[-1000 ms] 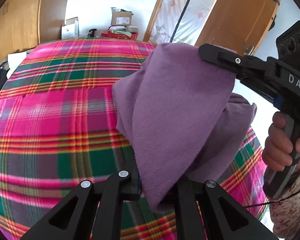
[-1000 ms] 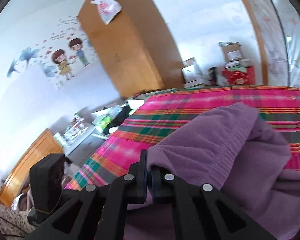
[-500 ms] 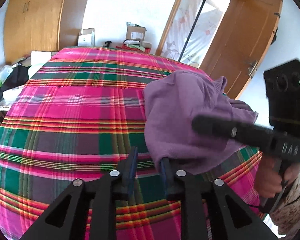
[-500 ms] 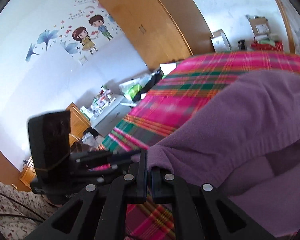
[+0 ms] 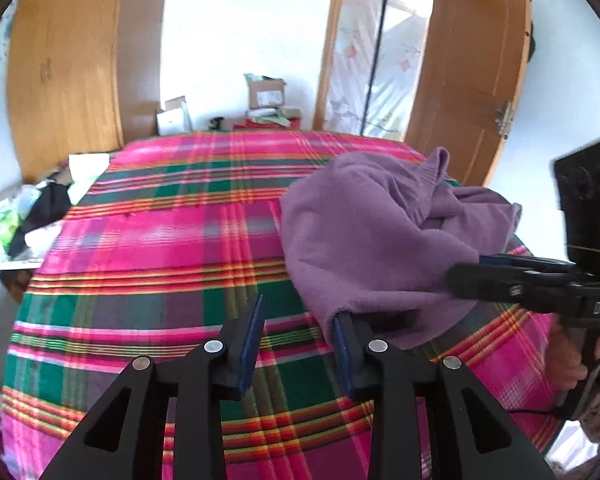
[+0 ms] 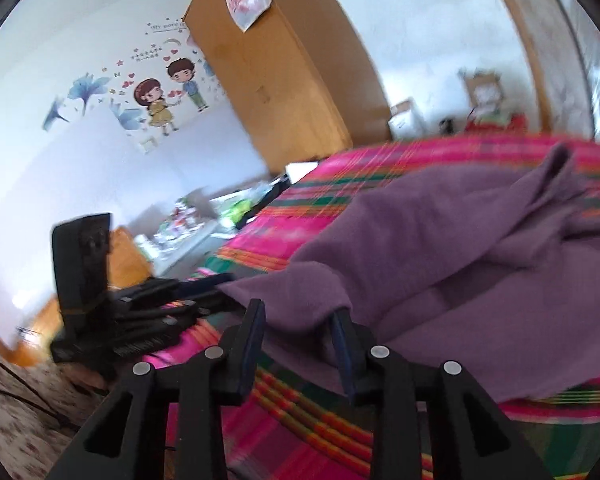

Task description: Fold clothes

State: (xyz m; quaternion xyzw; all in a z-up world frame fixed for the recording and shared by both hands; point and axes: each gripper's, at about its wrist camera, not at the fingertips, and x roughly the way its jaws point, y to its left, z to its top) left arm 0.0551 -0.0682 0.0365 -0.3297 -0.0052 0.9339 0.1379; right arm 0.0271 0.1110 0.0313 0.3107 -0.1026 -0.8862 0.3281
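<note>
Both grippers are standing with jaws spread wide, gripping nothing: the left gripper [image 5: 296, 344] has a hem of the soft purple fleece garment [image 5: 384, 236] draping over its right finger, and the right gripper [image 6: 300, 344] is sitting likewise at another edge. That garment is lying bunched and rumpled on the right side of the pink-and-green plaid bedspread [image 5: 160, 248], not flat or squared. Folding is looking unfinished; smoothing and tidy creasing are remaining.

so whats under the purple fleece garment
The purple fleece garment lies on the pink and green plaid blanket, bunched up. Whatever sits beneath its folds is covered.
</note>
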